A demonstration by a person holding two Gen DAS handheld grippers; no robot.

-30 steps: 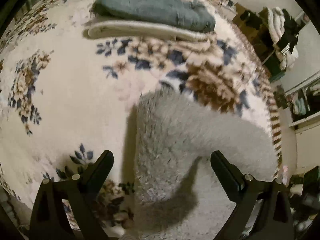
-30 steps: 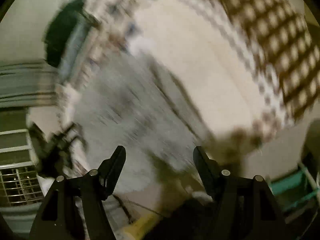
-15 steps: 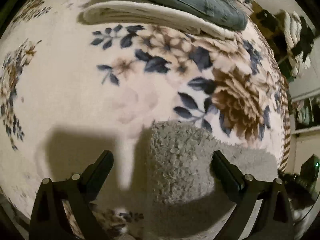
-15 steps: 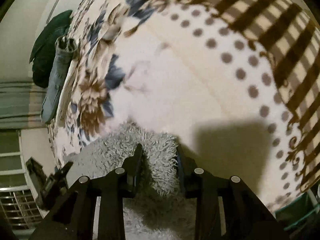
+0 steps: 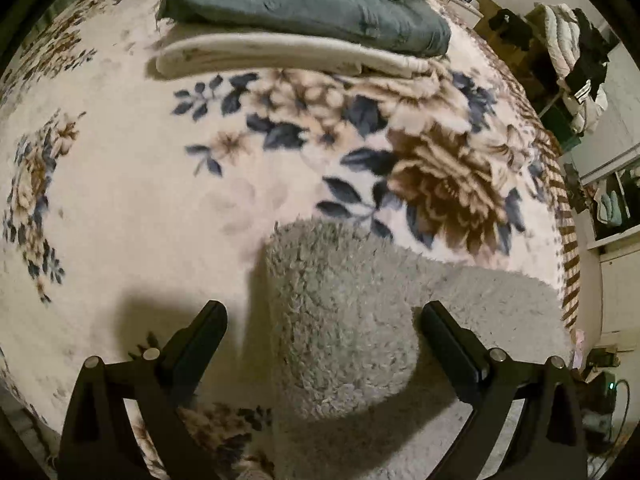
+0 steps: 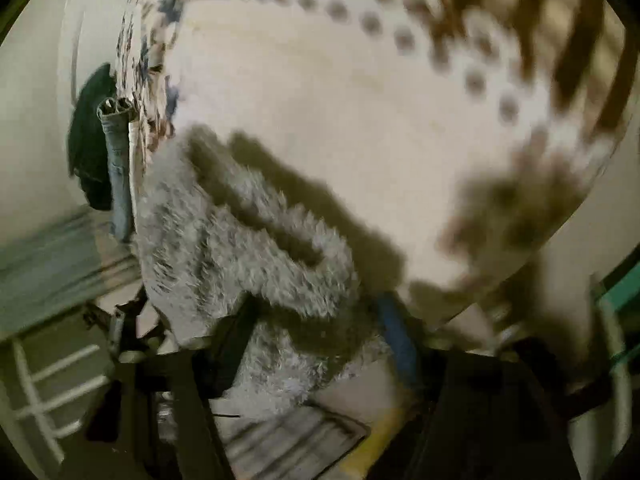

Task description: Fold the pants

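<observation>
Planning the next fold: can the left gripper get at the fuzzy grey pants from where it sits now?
Probably yes. The left gripper is open, and the fuzzy grey pants lie on the floral blanket right ahead between its fingers, with nothing in between. The folded clothes stack sits far off.

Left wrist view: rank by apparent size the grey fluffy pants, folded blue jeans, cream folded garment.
1. Grey fluffy pants, largest, though closest to the camera.
2. Blue jeans.
3. Cream garment, mostly hidden under the jeans, so unsure.
</observation>
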